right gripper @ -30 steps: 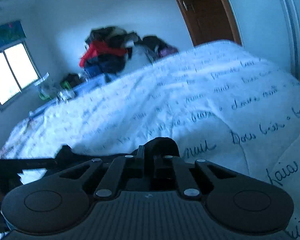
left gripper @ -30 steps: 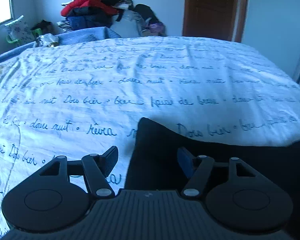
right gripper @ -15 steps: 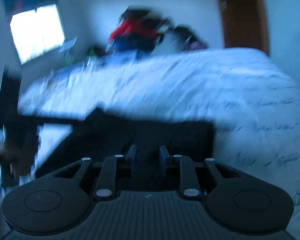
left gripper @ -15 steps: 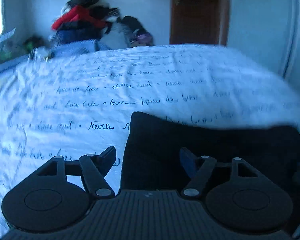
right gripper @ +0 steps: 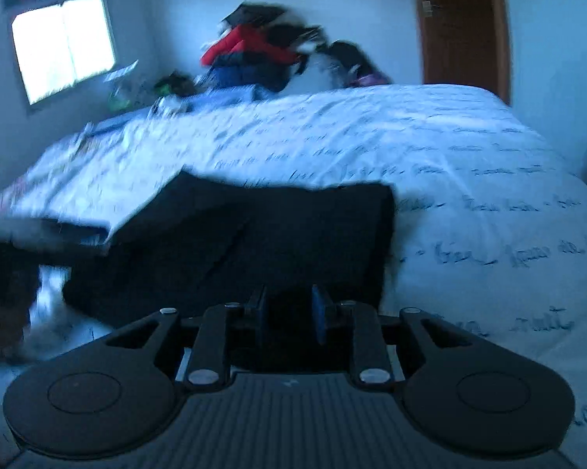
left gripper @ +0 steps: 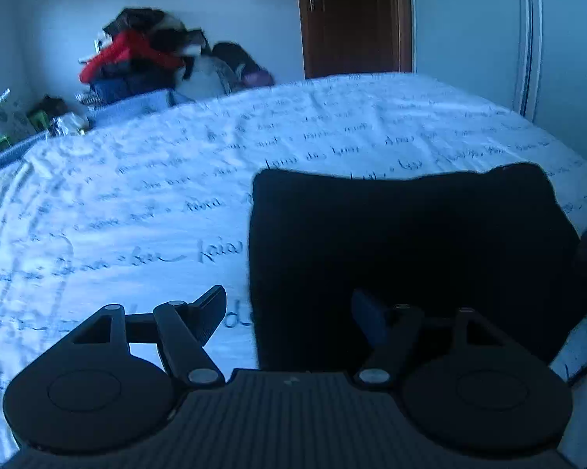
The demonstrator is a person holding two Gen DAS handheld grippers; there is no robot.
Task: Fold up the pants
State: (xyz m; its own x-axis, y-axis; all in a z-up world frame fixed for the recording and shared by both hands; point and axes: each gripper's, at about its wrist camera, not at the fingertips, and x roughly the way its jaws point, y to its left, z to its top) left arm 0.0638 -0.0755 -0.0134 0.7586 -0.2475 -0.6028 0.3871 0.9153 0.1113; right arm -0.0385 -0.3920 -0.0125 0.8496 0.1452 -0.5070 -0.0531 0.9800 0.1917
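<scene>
The black pants (left gripper: 410,242) lie folded into a flat dark rectangle on the white duvet (left gripper: 137,195). My left gripper (left gripper: 287,305) is open wide just above the pants' near left edge: one finger is over the duvet, the other over the cloth, and nothing is pinched. In the right wrist view the pants (right gripper: 273,234) spread ahead and to the left. My right gripper (right gripper: 288,305) hovers at their near edge with its jaws a small way apart. Dark cloth shows in the gap, but the pads do not press on it.
The bed's duvet (right gripper: 469,179) with handwritten print stretches far ahead and to the right. A pile of clothes (left gripper: 145,54) lies beyond the far side of the bed. A brown door (left gripper: 355,15) stands behind, and a bright window (right gripper: 63,47) at the left.
My right gripper was shut on a bunch of black cloth; its jaws have come apart and the cloth lies flat. Both views have swung sideways. The left gripper has stayed open.
</scene>
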